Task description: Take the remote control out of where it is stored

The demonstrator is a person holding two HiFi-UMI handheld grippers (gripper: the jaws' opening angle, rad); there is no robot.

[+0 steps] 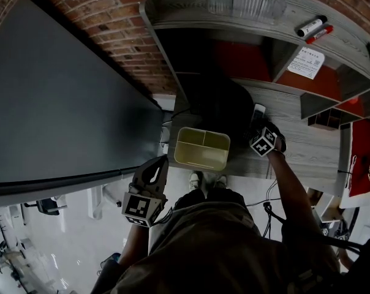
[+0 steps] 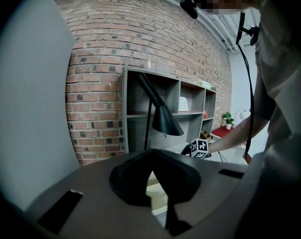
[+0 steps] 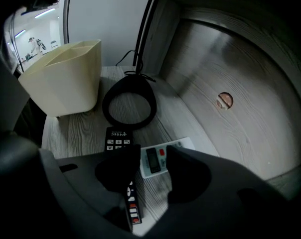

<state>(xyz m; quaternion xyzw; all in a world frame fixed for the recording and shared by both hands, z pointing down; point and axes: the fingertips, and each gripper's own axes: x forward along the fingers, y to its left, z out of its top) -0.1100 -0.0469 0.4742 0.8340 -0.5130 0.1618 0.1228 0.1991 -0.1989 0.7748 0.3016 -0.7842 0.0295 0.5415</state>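
A white remote (image 3: 154,159) with a small display and a red button lies flat on the wooden shelf board (image 3: 85,128). A black remote (image 3: 118,137) lies beside it, partly under my right gripper's left jaw. My right gripper (image 3: 154,167) is open, its jaws low over the white remote's end with no visible press. In the head view the right gripper (image 1: 258,126) reaches into the shelf, and the white remote (image 1: 258,111) pokes out beyond it. My left gripper (image 1: 159,163) hangs back off the shelf, jaws meeting at the tips with nothing between them; the left gripper view (image 2: 151,154) shows the same.
A cream divided bin (image 1: 202,147) stands at the shelf's front edge, left of the remotes, and appears again in the right gripper view as the bin (image 3: 66,76). The black ring base of a lamp (image 3: 129,103) sits behind the remotes. The compartment's wall (image 3: 225,113) curves close on the right.
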